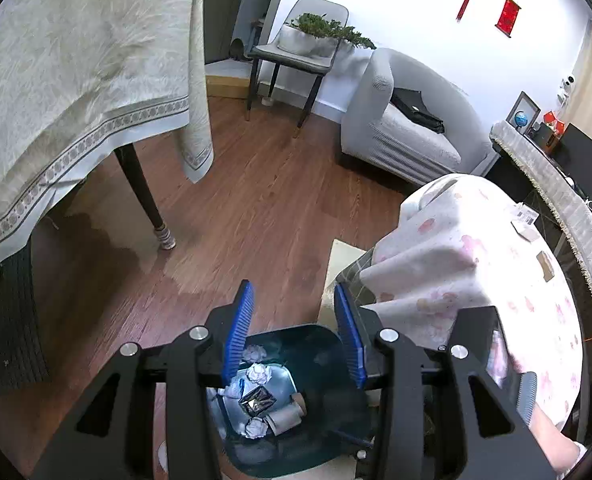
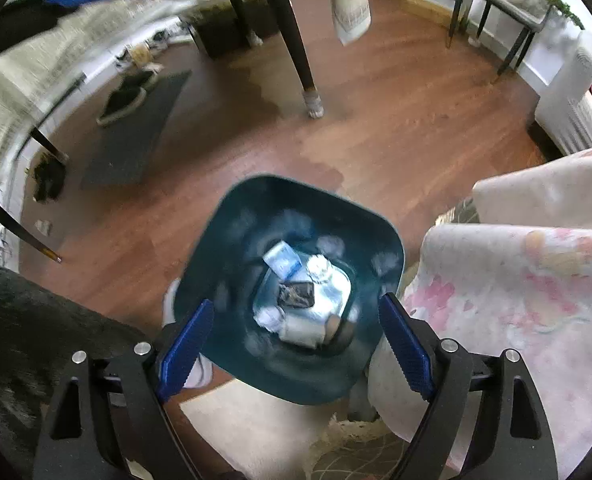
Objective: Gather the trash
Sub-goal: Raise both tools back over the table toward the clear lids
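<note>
both my claws hang over the bin (image 2: 288, 292), left claw (image 1: 294, 334) and right claw (image 2: 296, 344) each spread wide, pinching nothing. crumpled paper (image 1: 259, 374), a cardboard tube (image 1: 286, 416) and a dark wrapper (image 2: 297, 294) sit at the bin's bottom. i judge the collecting well along; some small scraps near the bin on the floral tabletop (image 1: 495, 248) may be left.

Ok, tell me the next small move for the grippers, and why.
Probably lift both away from the bin toward the pink-cloth table: the left gripper and right gripper are open and empty, and the crumpled paper and cardboard tube lie inside.
</note>
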Demonstrator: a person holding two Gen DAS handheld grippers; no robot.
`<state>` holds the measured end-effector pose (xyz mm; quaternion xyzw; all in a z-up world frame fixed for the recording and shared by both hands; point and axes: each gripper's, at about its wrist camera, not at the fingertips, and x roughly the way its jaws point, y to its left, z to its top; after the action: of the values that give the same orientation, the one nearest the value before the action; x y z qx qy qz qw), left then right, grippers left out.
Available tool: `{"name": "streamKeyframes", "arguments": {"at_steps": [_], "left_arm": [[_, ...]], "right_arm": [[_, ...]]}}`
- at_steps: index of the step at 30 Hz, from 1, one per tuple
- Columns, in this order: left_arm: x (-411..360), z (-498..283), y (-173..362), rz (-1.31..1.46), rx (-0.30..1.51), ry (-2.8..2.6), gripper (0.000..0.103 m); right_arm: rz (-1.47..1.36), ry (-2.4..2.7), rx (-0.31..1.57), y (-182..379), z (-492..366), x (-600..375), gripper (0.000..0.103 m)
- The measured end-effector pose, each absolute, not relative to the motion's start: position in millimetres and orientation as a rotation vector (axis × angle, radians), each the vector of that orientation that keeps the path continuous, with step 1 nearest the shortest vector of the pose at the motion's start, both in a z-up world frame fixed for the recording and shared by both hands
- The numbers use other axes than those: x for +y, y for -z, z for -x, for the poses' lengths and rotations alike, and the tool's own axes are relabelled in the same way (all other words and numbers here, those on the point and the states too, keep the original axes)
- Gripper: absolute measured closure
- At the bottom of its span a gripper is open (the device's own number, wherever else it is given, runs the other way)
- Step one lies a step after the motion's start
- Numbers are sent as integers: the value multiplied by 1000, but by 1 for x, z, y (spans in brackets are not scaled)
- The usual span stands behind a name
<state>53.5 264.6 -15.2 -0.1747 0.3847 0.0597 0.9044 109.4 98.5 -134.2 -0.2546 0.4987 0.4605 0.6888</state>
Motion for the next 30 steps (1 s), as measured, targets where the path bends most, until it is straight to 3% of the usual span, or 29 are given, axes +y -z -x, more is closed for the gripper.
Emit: {"name": "streamKeyframes", "arguments": {"at_steps": [4,12,17,30], "left_arm": [[257,-60,9,360,779,-128,59],[240,-70,-4,336,749,-136,59],[225,-81,-10,330,731,-117,59],[150,-112,-20,273,718,23,50]], "right_arm": [[512,-1054,1042,107,-111,87,17],[395,-1095,895,55,-120,51,31],[318,-1048,823,29,-136,19,33],[247,-866,779,18,-176,-69,36]]}}
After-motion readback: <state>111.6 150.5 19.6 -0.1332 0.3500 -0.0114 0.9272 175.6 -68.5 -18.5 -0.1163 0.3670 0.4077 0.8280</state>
